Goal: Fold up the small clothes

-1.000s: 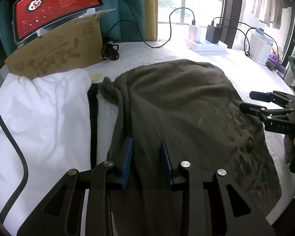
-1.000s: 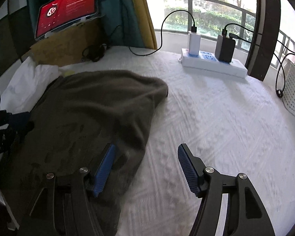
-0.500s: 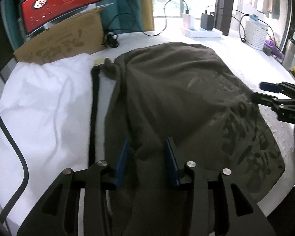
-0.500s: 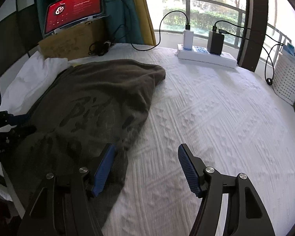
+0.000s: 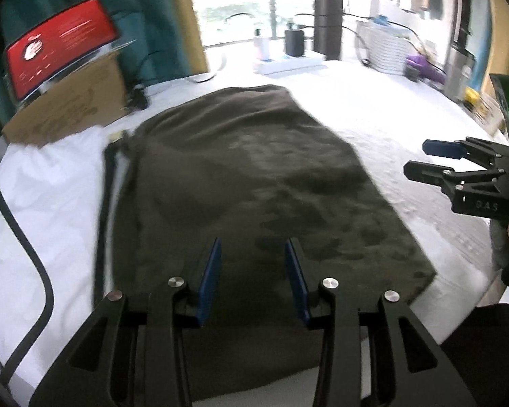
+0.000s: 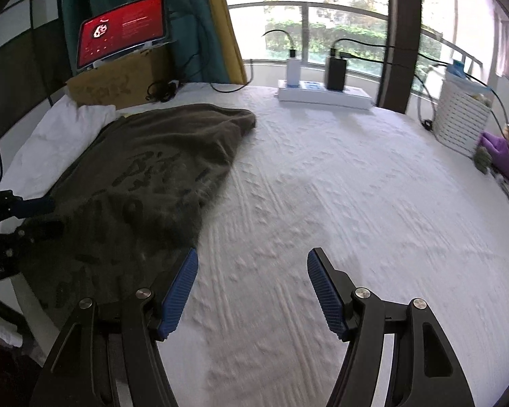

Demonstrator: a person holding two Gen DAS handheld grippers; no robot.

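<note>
A dark olive-brown garment (image 5: 247,176) with a faint dark print lies spread flat on the white bedspread (image 6: 339,196). My left gripper (image 5: 252,247) hovers over the garment's near end, its blue pads apart and nothing pinched between them. In the right wrist view the garment (image 6: 152,176) fills the left side. My right gripper (image 6: 253,257) stands wide open over bare bedspread, its left finger (image 6: 181,281) just at the garment's right edge. Each gripper shows in the other's view: the right gripper (image 5: 415,158) at the right, the left gripper (image 6: 45,217) at the left edge.
White bedding (image 5: 44,196) with a black strip (image 5: 101,220) and a black cable (image 5: 34,254) lies left of the garment. A cardboard box (image 5: 71,108) holds a red-screened tablet (image 6: 122,30). A power strip with chargers (image 6: 322,93), a white basket (image 6: 465,118) and a purple item (image 6: 502,152) line the far side.
Both grippers have drawn back toward the near edge of the bed. The left jaws have widened a little. The right gripper has slid right, off the garment's edge.
</note>
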